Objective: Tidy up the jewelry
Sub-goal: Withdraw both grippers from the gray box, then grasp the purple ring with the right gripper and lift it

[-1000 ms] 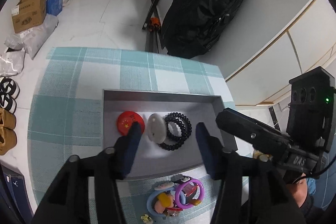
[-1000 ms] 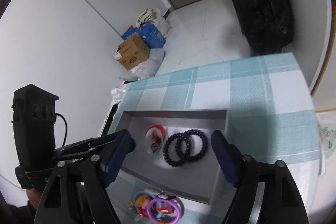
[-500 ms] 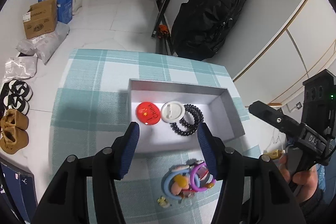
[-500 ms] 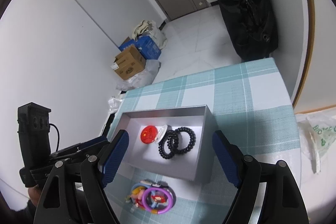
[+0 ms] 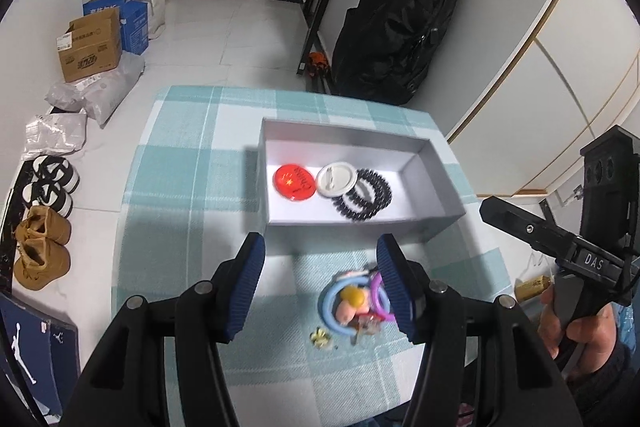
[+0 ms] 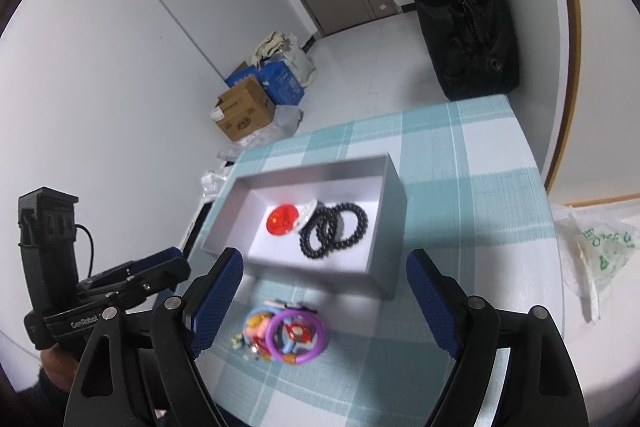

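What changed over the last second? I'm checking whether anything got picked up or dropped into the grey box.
Both grippers pulled back and up from the open grey box. The left gripper, open and empty, now hangs over the pile of colourful hair ties on the checked cloth; the right gripper is open too. Nothing was grasped or released. The red round badge, white round badge and black beaded bracelets stayed put.

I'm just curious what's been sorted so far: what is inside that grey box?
Inside the grey box lie a red badge, a white badge overlapping it, and two black beaded bracelets. The white badge covers part of one bracelet.
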A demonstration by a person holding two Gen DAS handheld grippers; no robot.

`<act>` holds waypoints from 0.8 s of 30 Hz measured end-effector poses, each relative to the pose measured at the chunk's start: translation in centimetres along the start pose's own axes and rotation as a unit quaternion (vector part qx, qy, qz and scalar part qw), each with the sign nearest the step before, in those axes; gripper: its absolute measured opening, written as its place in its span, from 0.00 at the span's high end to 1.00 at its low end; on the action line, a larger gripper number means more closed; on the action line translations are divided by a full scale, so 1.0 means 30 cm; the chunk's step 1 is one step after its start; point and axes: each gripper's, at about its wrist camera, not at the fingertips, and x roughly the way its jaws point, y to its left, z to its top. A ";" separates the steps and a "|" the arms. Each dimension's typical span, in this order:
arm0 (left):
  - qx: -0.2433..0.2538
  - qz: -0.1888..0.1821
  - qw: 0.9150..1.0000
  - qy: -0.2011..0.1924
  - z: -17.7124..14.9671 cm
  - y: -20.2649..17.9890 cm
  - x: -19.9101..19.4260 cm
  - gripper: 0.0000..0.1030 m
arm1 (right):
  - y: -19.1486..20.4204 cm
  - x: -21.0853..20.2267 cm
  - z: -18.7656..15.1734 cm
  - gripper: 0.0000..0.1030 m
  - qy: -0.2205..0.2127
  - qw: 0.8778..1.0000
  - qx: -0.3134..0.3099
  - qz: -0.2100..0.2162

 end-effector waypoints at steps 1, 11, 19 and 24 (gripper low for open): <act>-0.002 0.003 1.000 0.001 -0.008 0.003 0.000 0.48 | 0.001 0.001 -0.007 0.18 0.003 1.000 -0.002 -0.002; -0.018 0.019 0.999 0.030 -0.063 0.040 0.025 0.37 | 0.032 0.045 -0.072 0.14 0.050 0.997 -0.045 -0.022; -0.033 0.029 0.998 0.038 -0.084 0.065 0.031 0.37 | 0.065 0.100 -0.124 0.14 0.090 0.992 -0.089 -0.031; -0.017 0.038 0.998 0.040 -0.094 0.053 0.032 0.37 | 0.099 0.135 -0.152 0.15 0.110 0.986 -0.119 -0.032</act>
